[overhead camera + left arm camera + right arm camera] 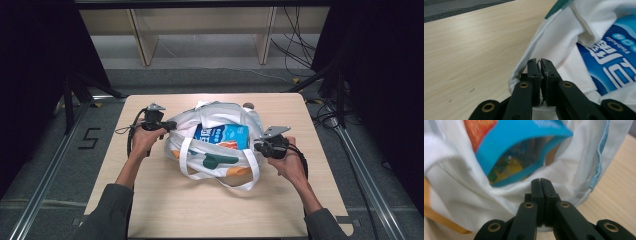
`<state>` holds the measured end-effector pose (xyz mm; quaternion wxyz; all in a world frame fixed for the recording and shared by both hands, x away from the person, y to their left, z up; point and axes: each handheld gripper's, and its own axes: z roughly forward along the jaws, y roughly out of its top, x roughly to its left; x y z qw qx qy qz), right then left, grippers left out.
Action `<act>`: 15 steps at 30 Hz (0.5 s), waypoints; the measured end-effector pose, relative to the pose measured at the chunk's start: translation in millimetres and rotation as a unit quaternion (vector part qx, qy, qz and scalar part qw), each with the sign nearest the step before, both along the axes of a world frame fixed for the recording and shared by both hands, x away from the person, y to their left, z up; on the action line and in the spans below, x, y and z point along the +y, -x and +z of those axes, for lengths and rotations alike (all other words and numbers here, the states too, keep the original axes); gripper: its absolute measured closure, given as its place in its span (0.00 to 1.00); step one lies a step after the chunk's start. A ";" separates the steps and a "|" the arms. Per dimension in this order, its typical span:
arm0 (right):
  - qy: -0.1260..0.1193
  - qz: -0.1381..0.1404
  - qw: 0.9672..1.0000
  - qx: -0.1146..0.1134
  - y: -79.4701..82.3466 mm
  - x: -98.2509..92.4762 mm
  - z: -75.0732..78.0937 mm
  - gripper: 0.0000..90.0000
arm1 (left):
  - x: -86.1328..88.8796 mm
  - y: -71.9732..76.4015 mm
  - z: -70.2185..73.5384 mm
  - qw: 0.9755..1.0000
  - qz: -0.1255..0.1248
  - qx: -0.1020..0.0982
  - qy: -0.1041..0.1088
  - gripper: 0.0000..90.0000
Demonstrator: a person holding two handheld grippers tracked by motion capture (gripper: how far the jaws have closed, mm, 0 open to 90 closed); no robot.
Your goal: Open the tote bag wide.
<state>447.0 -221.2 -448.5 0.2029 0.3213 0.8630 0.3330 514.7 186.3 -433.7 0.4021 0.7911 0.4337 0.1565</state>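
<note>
A white cloth bag with green and orange prints lies open in the middle of the wooden table. A blue packet with white lettering sits inside it. My left gripper is at the bag's left rim, shut on a fold of white fabric beside the blue packet; its jaws pinch the cloth edge. My right gripper is at the bag's right rim. Its jaws are shut on the white cloth, just below the packet's open mouth.
The bag's white straps loop toward the table's near side. A small round object lies behind the bag. Bare tabletop lies left of the bag. Wooden shelving and floor cables stand beyond the table.
</note>
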 end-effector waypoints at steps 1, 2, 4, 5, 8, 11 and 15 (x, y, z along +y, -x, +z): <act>-0.005 0.003 1.000 0.004 1.8 0.1 3.9 1.00 | -0.7 3.3 3.7 1.000 -0.009 -0.004 -0.006 0.92; -0.012 0.008 1.000 -0.001 4.0 1.4 7.7 1.00 | -2.6 6.3 5.6 1.000 -0.012 -0.005 0.000 0.91; -0.029 0.024 0.999 -0.012 11.0 8.4 15.4 1.00 | -9.7 16.3 11.2 0.999 -0.029 -0.015 0.004 0.89; -0.029 0.041 0.999 -0.016 13.0 11.9 17.9 1.00 | -9.7 16.3 11.2 0.999 -0.029 -0.015 0.004 0.89; -0.028 0.066 0.997 -0.022 20.5 20.8 21.5 1.00 | -18.6 26.7 13.1 0.998 -0.054 -0.014 0.005 0.88; -0.004 0.089 0.996 0.007 34.2 33.5 14.3 1.00 | -21.1 30.9 8.6 0.998 -0.066 -0.012 -0.008 0.89; 0.003 0.086 0.996 0.011 35.6 35.4 7.0 1.00 | -20.3 30.8 6.9 0.998 -0.067 -0.006 -0.004 0.89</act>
